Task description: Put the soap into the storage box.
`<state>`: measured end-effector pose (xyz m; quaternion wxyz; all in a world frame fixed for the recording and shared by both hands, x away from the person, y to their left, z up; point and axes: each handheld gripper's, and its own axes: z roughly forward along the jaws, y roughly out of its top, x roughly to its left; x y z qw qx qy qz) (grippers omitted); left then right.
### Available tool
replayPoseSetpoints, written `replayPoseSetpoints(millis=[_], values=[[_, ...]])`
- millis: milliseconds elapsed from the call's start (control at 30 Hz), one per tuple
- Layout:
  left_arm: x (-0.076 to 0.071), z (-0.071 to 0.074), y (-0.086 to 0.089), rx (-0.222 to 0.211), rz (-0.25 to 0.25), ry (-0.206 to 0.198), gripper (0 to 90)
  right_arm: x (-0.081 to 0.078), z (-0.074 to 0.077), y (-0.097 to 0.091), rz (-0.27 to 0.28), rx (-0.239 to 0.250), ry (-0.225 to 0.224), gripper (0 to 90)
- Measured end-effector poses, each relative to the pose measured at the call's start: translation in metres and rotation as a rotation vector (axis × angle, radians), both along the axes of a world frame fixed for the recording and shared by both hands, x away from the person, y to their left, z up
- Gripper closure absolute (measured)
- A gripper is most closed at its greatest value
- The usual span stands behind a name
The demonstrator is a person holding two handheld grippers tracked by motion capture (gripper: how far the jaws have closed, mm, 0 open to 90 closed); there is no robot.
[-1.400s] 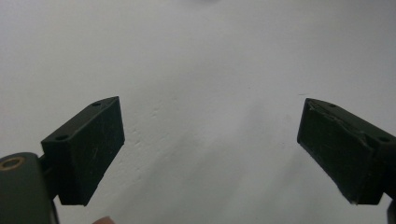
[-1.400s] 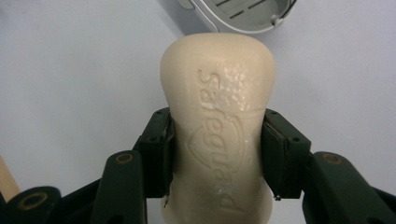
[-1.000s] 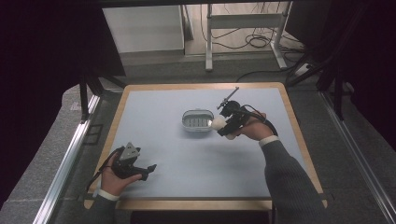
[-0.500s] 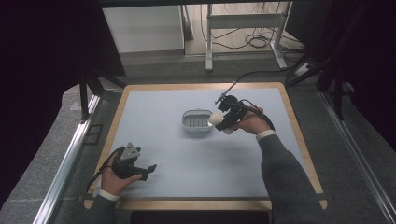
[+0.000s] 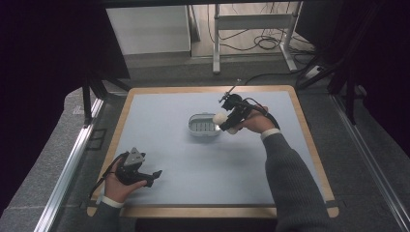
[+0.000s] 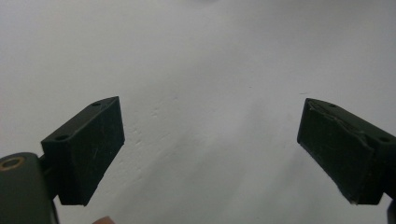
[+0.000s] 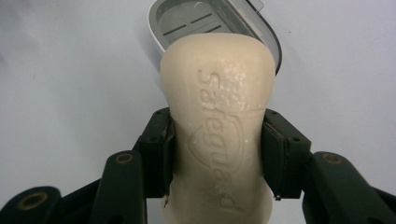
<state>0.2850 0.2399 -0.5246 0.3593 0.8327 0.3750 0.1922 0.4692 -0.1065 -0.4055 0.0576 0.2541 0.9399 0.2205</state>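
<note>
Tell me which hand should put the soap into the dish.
Right: the right gripper already clamps the soap bar just beside the soap dish. The left gripper sits open near the table's front edge.

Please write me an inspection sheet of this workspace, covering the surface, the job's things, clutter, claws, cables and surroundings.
Surface: pale blue mat on a wood-edged table, no spills seen.
Job's things: cream soap bar stamped Safeguard, held above the mat beside the soap dish; the dish is white with a slotted grey insert and holds nothing.
Clutter: nothing seen.
Claws: right claw shut on the soap bar, pads pressing its two sides; left claw open, nothing between its jaws, resting near the mat's front left corner.
Cables: one black cable loops from the right claw; loose cables lie on the floor beyond the table.
Surroundings: metal frame legs and a white cabinet behind the table, grey floor, dark sides.
</note>
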Motion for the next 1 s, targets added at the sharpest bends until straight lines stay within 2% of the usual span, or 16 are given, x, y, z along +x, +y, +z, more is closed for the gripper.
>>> replayPoseSetpoints(millis=[100,267,667,1000], values=[[0.000,0.000,0.000,0.000,0.000,0.000,7.9,0.002,0.001,0.000,0.007,0.022,0.003,49.7],[0.000,-0.001,-0.001,0.002,-0.003,0.001,7.8,0.005,0.001,0.002,0.008,0.020,0.000,49.7],[0.000,0.000,0.000,-0.001,-0.001,0.002,7.8,0.016,-0.001,0.014,0.026,-0.029,-0.009,49.8],[0.000,0.000,0.001,0.000,-0.001,0.004,7.8,0.023,-0.003,0.024,0.064,-0.027,-0.012,49.7]])
